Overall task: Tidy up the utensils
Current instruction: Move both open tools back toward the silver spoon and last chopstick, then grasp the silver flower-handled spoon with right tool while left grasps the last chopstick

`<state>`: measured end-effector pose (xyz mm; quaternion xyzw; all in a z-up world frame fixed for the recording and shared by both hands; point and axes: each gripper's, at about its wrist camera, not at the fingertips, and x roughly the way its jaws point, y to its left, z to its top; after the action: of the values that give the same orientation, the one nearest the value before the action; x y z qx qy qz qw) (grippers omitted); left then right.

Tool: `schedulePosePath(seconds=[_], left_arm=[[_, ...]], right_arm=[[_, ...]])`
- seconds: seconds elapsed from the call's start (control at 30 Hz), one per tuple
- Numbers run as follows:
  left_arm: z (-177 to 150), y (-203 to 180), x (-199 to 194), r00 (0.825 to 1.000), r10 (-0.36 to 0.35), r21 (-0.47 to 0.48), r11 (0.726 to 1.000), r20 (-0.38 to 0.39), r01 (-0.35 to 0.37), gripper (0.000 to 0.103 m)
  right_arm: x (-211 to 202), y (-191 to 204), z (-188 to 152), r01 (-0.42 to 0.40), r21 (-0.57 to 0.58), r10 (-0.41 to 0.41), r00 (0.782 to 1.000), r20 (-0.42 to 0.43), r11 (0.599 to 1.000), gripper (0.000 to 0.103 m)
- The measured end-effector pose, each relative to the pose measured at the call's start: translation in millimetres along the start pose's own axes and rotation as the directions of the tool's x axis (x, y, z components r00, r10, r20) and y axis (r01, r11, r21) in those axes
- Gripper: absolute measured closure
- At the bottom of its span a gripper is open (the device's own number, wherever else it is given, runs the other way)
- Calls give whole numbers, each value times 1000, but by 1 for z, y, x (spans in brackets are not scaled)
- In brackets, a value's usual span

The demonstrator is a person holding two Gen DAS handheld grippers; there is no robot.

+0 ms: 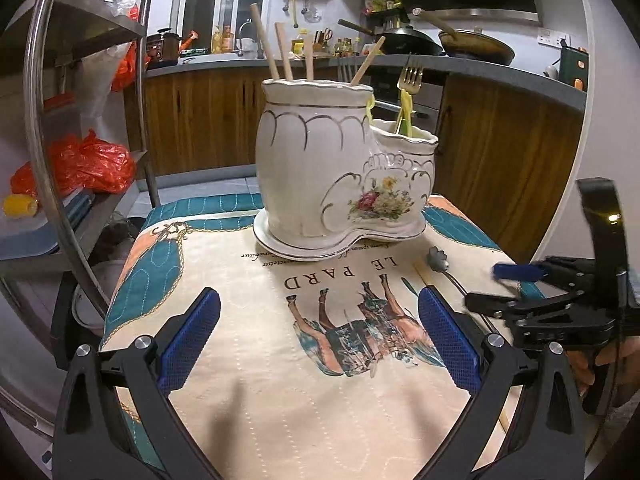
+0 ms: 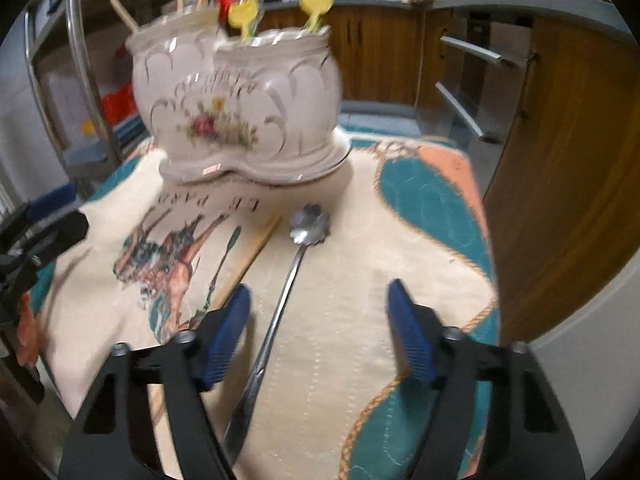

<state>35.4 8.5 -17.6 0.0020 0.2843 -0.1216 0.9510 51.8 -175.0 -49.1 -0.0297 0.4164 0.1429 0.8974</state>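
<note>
Spoon (image 2: 280, 300) flat on cloth between open right tongs (image 2: 318, 332), untouched; left tongs (image 1: 319, 334) wide, empty.

holder (image 1: 320, 168): white ceramic, gold scallop lines, pink and yellow flower spray
cloth (image 1: 320, 400): cream, teal and peach border, horse print, dark lettering
spoon (image 2: 296, 252): silver
fork (image 1: 410, 76): gold
chopsticks (image 1: 276, 40): pale wood
pads (image 2: 228, 332): blue, on black arms
cabinets (image 1: 192, 120): brown wood grain
</note>
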Motion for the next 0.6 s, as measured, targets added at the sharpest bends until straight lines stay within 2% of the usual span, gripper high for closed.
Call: schedulePosePath(seconds=[0.13,0.37,0.5,0.6], left_arm=[[1,-1,-1,1000,-5,4,1000,2,5,6],[3,-5,-1,1000,-8,24,1000,-5,8,6],[6,-15,2,998,-43,29,999,-45,45,6],[6,-23,9,993,-60,26,998,-104,63,6]], right_arm=[[6,9,5,9,-36,-9,1000,-13,999,55],[13,3,16,-46,-41,45,999,-23,998,93],[11,-5,16,-80,-24,80,997,-18,996,98],[4,-11,14,-101,-8,101,995,4,995,99]])
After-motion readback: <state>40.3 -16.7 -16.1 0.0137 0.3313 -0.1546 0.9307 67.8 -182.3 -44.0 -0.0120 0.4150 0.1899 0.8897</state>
